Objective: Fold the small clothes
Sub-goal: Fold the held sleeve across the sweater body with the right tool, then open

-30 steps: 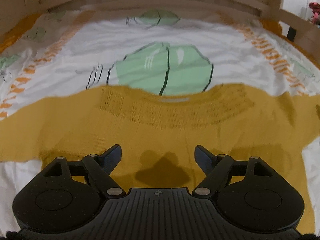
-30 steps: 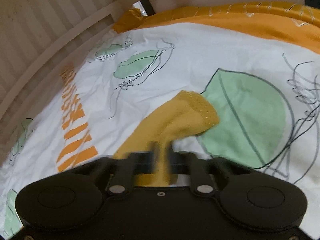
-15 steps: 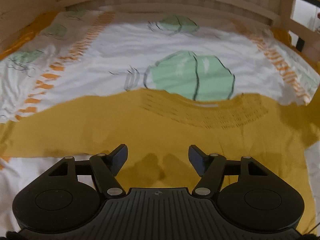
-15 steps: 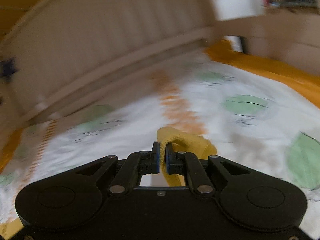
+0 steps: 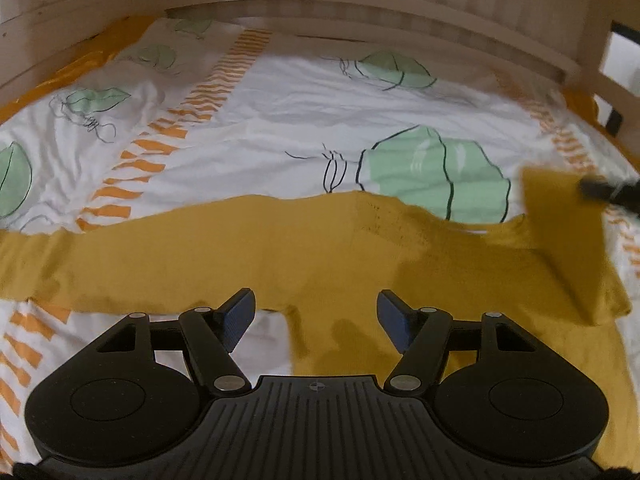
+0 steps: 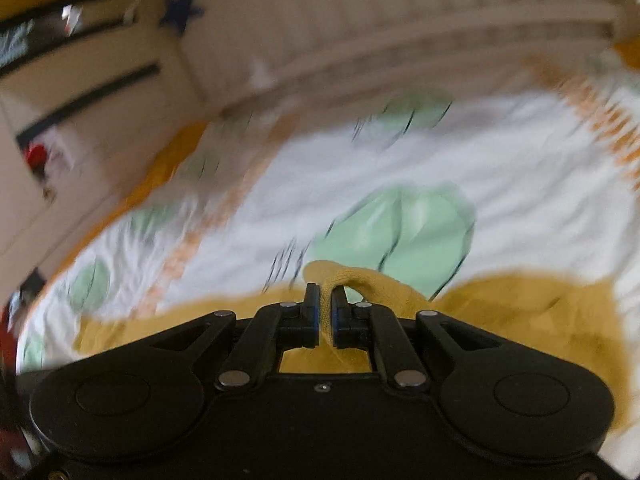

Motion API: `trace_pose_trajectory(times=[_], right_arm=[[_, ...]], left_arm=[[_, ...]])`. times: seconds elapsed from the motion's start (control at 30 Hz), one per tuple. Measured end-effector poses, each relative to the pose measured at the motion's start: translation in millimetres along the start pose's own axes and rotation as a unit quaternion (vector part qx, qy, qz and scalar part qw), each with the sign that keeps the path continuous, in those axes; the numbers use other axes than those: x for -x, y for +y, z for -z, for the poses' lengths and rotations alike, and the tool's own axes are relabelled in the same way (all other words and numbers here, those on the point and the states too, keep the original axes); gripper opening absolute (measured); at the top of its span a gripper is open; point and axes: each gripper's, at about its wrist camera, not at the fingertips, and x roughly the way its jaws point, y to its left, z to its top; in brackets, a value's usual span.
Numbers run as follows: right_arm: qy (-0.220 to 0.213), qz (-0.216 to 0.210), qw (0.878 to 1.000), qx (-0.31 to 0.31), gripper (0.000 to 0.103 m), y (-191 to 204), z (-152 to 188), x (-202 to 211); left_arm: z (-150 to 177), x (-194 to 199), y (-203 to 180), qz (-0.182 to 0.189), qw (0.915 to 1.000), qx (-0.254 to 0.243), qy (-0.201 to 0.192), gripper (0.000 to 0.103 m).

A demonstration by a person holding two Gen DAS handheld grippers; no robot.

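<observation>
Your mustard-yellow knitted sweater [image 5: 280,256] lies spread flat, neckline away from you, on the white bed cover printed with green leaves and orange stripes [image 5: 280,120], inside a pale wooden bed frame [image 5: 360,12].

Right gripper [image 6: 325,312]: jaws clenched on the cuff end of the right sleeve [image 6: 360,280]. In the left wrist view that sleeve [image 5: 560,232] is raised off the cover and angled over the right shoulder of the garment, blurred, with the dark gripper tip just beside it at the frame edge.

Left gripper [image 5: 316,316]: jaws released and wide apart, nothing between the blue pads [image 5: 240,316]. It hangs over the near left edge of the body, below the left sleeve [image 5: 100,256], which lies stretched out flat to the side, unfolded.

Progress, as a judgement: early. The garment is laid out and the first sleeve fold is under way, not yet set down. Left for you: lay the right sleeve across the body, fold the left sleeve in, then fold the body up. Hem is hidden behind the left gripper housing; cannot tell how it lies.
</observation>
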Motion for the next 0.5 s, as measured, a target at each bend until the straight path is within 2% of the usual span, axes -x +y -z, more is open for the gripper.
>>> trace_pose_trajectory(times=[0.17, 0.23, 0.37, 0.43, 0.5], right_arm=[[0.059, -0.006, 0.998, 0.019, 0.020, 21, 56, -37], [0.070, -0.008, 0.997, 0.026, 0.020, 23, 69, -38], [0.062, 0.000, 0.997, 0.047, 0.021, 19, 70, -10], [0.055, 0.020, 0.996, 0.066, 0.034, 14, 67, 6], [0.055, 0.046, 0.994, 0.083, 0.054, 8, 69, 18]], left_arm=[[3, -7, 14, 0.018, 0.9995, 0.024, 0.008, 0.066], [5, -13, 17, 0.029, 0.9987, 0.035, 0.023, 0.066], [12, -21, 18, 0.062, 0.9956, 0.055, 0.044, 0.066], [15, -22, 13, 0.071, 0.9948, 0.056, 0.046, 0.066], [17, -23, 5, 0.075, 0.9949, 0.050, 0.045, 0.066]])
